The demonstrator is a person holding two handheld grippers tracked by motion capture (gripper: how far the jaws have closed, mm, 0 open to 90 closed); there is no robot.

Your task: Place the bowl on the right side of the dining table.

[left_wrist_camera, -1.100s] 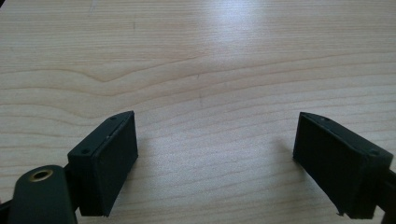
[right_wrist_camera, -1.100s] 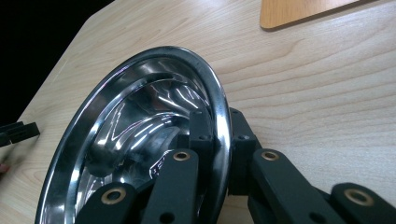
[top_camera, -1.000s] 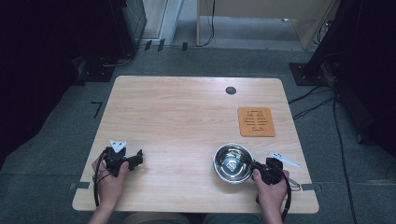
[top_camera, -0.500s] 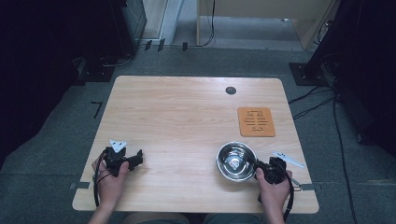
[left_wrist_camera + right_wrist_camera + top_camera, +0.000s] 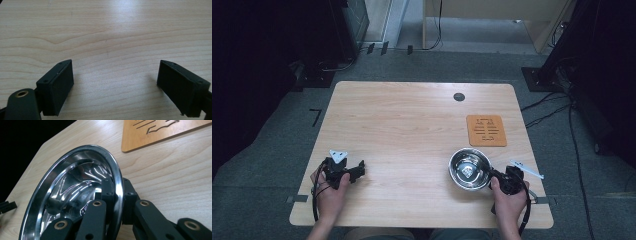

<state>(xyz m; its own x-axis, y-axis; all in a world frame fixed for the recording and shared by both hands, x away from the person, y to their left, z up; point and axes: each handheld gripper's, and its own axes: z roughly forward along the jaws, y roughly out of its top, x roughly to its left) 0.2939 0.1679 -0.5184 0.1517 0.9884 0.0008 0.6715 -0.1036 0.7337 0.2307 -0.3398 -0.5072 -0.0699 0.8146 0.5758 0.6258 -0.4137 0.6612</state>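
A shiny steel bowl (image 5: 469, 168) sits near the table's front right, and it looms large and tilted in the right gripper view as the bowl (image 5: 75, 192). My right gripper (image 5: 497, 179) is shut on the bowl's near rim, one jaw inside and one outside; the same grip shows close up at the right gripper (image 5: 117, 195). At the front left my left gripper (image 5: 357, 171) rests low over the bare wood. Its jaws stand wide apart in the left gripper view, where the left gripper (image 5: 115, 85) has nothing between them.
An orange-brown wooden trivet (image 5: 486, 130) with cut slots lies behind the bowl, seen also as the trivet (image 5: 160, 132). A dark round grommet (image 5: 459, 97) sits near the table's (image 5: 412, 125) far edge. Cables and dark equipment surround the table on the floor.
The bowl and my right gripper have shifted slightly right and toward the front edge. The left gripper has stayed put.
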